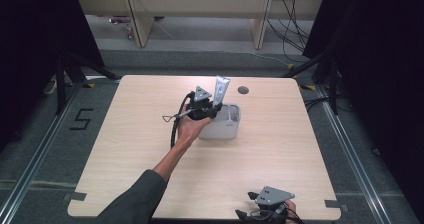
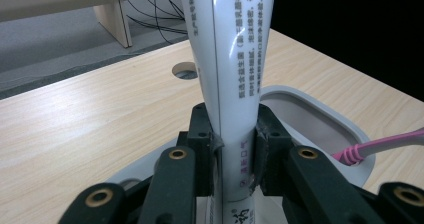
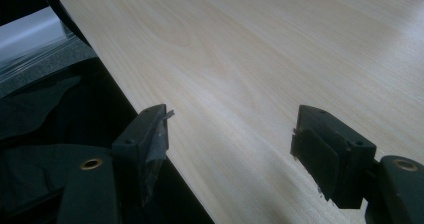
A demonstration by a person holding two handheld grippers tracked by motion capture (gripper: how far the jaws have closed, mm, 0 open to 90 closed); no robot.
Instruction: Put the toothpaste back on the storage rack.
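My left gripper clamps a white printed plastic tube, upright over the grey rounded holder mid-table; a pink-handled toothbrush rests in the holder. My right gripper stands wide apart, holding nothing, at the light wooden table edge.

surface: desk, pale wood grain, rounded corners | on it: grey holder standing near the middle | built in: round cable hole near the far edge | under it: grey floor
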